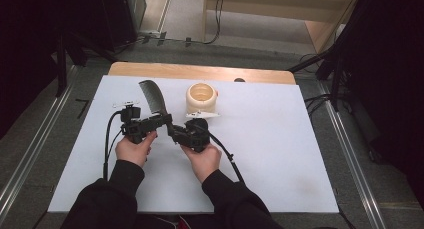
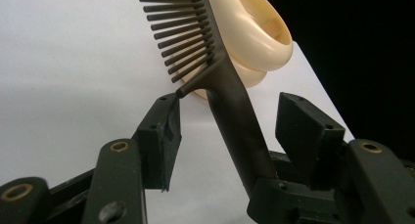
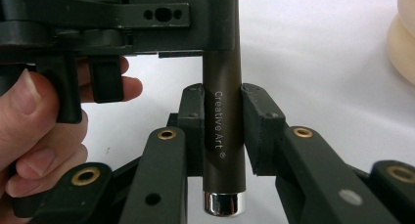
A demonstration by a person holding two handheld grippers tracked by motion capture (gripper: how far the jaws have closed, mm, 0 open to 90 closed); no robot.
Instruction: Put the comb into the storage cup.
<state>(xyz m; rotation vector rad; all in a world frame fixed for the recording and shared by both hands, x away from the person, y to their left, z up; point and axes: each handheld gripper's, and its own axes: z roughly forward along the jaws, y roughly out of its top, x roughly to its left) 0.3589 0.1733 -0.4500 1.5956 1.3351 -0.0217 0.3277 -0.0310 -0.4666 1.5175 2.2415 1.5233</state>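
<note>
The stiff, light comb [image 1: 152, 95] stands up near the far-left part of the worktop [image 1: 280, 154], right gripper [image 3: 222, 119] clamped on its smooth handle, left gripper [image 2: 230, 131] apart around it.

In the left gripper view the comb [image 2: 230, 101] runs off the top edge, so its upper teeth are cut away, and its handle end disappears behind the right gripper [image 2: 293, 204] low in the frame. The cream cup [image 2: 254, 33] is partly covered by the comb and cropped at the top. In the right gripper view that cup [image 3: 403, 38] is sliced by the right edge.
</note>
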